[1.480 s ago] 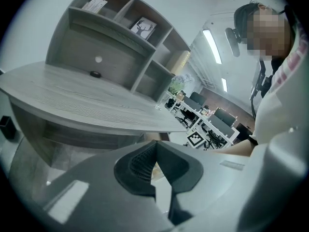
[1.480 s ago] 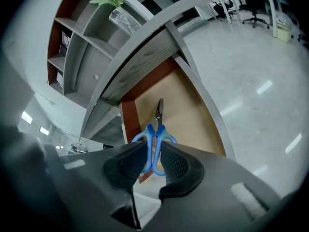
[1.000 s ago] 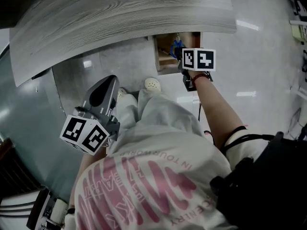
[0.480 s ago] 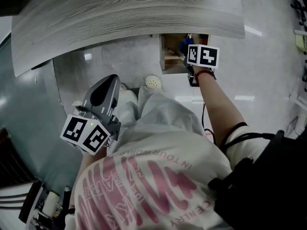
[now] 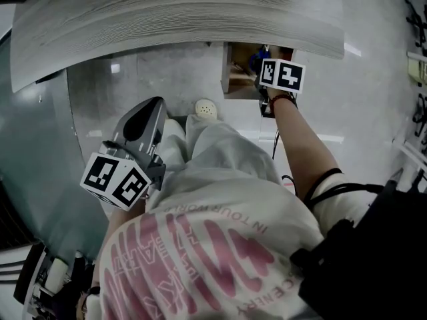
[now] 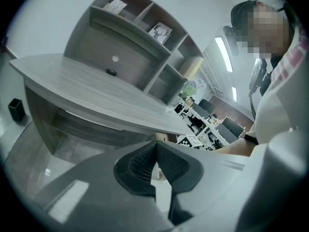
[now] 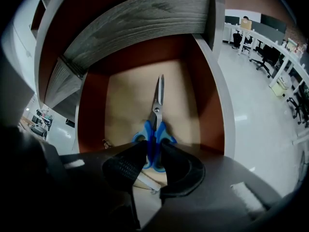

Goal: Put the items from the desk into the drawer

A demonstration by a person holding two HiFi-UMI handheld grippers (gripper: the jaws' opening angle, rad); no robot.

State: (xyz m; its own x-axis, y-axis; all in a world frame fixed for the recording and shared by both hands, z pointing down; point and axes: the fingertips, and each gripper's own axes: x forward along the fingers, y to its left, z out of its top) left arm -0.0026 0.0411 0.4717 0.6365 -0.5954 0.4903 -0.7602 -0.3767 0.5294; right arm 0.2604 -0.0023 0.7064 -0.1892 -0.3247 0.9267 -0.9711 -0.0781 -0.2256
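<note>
Right gripper view: the right tool (image 7: 152, 150) has just been opening its jaws, with blue scissors (image 7: 157, 111) lying between them in the drawer (image 7: 124, 105). The left tool (image 6: 155, 151) is closed and unmoved.

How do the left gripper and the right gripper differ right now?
The left gripper has its jaws shut on nothing. The right gripper has its jaws apart, having just been opening, with the scissors showing between them. The left gripper hangs beside the person's leg, out in front of the desk, while the right gripper points down into the open drawer. Each bears a marker cube.
</note>
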